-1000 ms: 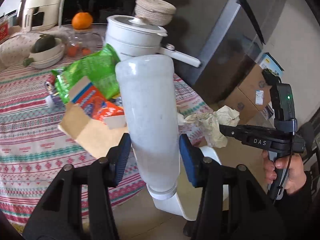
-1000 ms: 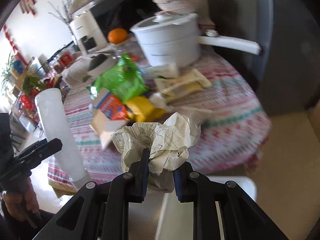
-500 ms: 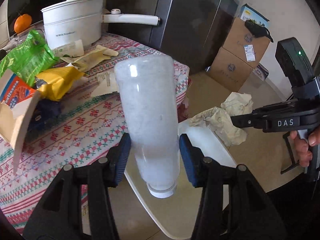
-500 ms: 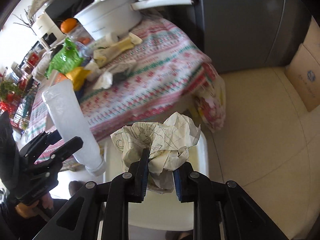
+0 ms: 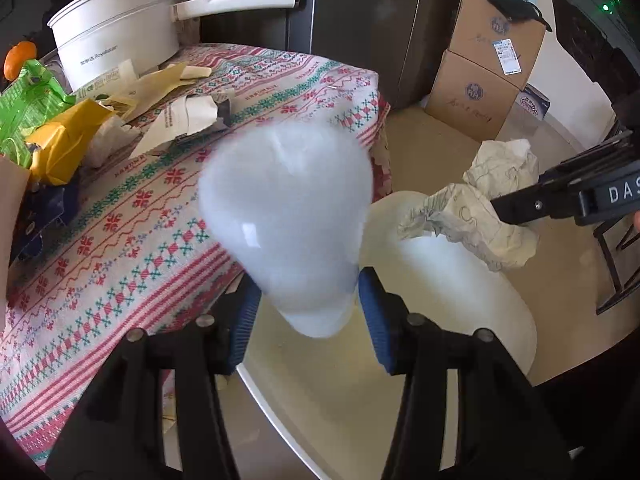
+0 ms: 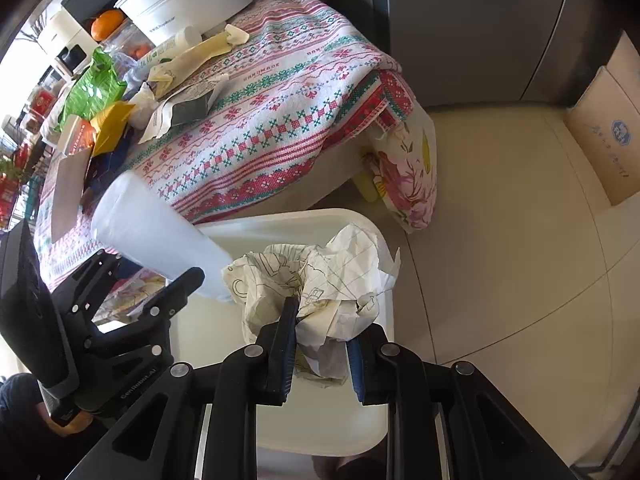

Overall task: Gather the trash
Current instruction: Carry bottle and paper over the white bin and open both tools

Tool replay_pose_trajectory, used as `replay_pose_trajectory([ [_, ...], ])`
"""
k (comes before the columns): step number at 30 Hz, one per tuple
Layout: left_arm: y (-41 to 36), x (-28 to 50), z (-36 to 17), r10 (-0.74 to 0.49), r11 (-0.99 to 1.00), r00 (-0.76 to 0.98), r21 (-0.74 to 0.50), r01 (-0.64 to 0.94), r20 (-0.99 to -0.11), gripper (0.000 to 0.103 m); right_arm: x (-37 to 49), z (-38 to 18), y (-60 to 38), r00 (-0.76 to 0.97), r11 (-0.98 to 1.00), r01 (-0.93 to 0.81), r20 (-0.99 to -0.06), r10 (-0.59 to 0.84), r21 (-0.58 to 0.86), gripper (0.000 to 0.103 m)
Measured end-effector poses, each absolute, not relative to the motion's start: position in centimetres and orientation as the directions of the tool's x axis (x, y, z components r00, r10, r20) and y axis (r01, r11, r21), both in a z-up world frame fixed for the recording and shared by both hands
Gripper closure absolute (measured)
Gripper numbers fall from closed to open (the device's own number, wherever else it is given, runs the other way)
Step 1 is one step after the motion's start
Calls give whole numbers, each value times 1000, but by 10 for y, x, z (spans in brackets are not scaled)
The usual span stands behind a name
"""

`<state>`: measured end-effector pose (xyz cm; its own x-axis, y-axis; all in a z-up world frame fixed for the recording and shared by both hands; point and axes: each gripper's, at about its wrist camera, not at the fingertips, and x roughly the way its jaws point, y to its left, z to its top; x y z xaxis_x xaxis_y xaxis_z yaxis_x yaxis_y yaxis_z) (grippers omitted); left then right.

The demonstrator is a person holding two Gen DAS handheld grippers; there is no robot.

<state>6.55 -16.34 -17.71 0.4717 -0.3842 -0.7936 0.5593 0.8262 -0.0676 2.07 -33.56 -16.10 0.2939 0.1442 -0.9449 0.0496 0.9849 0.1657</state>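
Over the white bin point(image 6: 280, 220) beside the tabletop point(image 5: 132, 216): your left gripper point(image 5: 308, 320) fingers clamp the frosted plastic bottle point(image 5: 288, 216), your right gripper point(image 6: 322, 354) fingers pinch the crumpled paper point(image 6: 320, 276). Neither piece is dropped yet. Wrappers point(image 5: 52, 132) lie on the tabletop uncollected, so most of the job looks left to do.

Frosted plastic bottle point(image 5: 286, 220), crumpled paper point(image 6: 320, 276)

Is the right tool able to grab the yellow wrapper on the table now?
Probably not yet. The right tool is already shut on the crumpled paper over the white bin, and the yellow wrapper lies far back across the table.
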Motion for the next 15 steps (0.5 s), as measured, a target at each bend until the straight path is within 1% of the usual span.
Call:
replay_pose_trajectory([
  [1,-162,65,-174,-385,825,471,-68,561,-794,50,21,-161,-336,293,985,50,-945,144,166,79],
  [2,-161,67,-172,-384,826,465,-72,559,-798,44,21,-161,-336,293,985,50,-945,144,165,78],
  [10,-136,64,-146,-387,847,473,-103,521,-791,42,27,-170,-334,263,988,56,-957,125,145,77],
  [15,-122,60,-134,-376,860,490,-100,500,-786,36,32,-175,-328,246,990,52,-963,113,130,77],
])
